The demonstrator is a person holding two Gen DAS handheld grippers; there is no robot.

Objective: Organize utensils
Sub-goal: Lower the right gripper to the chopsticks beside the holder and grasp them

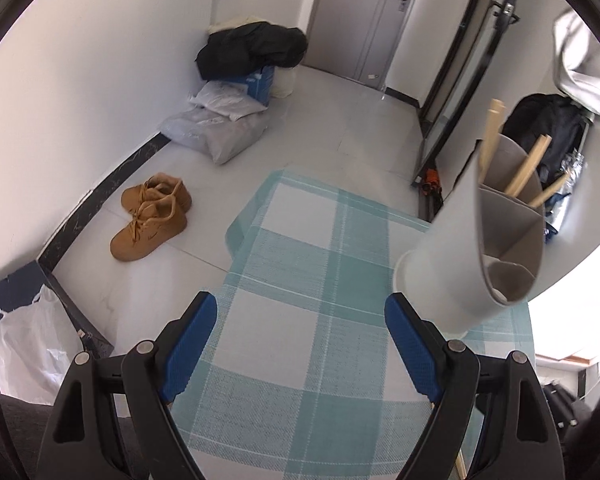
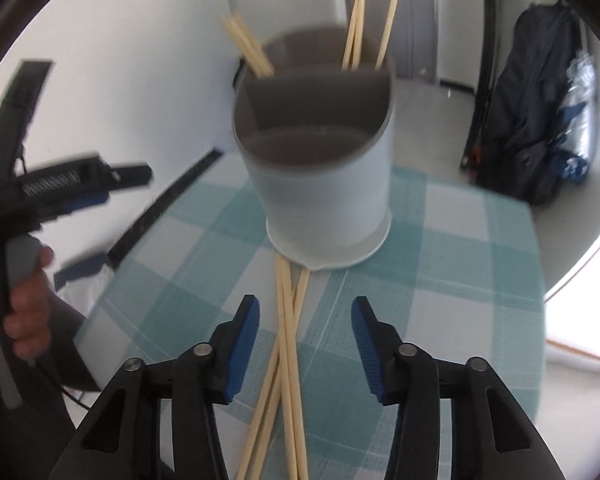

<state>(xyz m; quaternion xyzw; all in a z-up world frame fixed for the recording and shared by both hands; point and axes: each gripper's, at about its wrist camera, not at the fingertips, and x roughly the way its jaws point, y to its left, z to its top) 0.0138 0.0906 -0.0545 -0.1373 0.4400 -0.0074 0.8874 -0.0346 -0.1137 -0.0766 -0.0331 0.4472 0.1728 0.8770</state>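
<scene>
A white cylindrical utensil holder with grey inner dividers [image 2: 320,184] stands on the bench, which is covered by a teal-and-white checked cloth [image 2: 460,264]. Thin pale wooden chopsticks stand upright in its far compartments: one bunch [image 2: 250,50] at the far left, another [image 2: 370,28] at the far right. The near, larger compartment shows only its grey wall (its floor is hidden from this angle). In the left wrist view the same holder [image 1: 452,264] sits at the right edge of the bench, just beyond the right blue pad.

A loose bundle of pale wooden chopsticks [image 2: 286,344] lies flat on the cloth, its far tips touching or very near the holder's base rim, its near ends running out of view at the bottom. The sticks cross one another slightly.

The right gripper [image 2: 305,338] hovers over this bundle with its jaws wide, one blue pad on each side of the sticks and neither touching them. The left gripper [image 1: 300,340] is over bare cloth, jaws wide and holding nothing; the right wrist view shows it at far left, blurred, gripped by a hand [image 2: 20,304].

On the floor beyond the bench lie a pair of tan lace-up boots [image 1: 152,216] and a black jacket piled on bags [image 1: 252,50]. A dark backpack [image 2: 528,120] leans at the right.
</scene>
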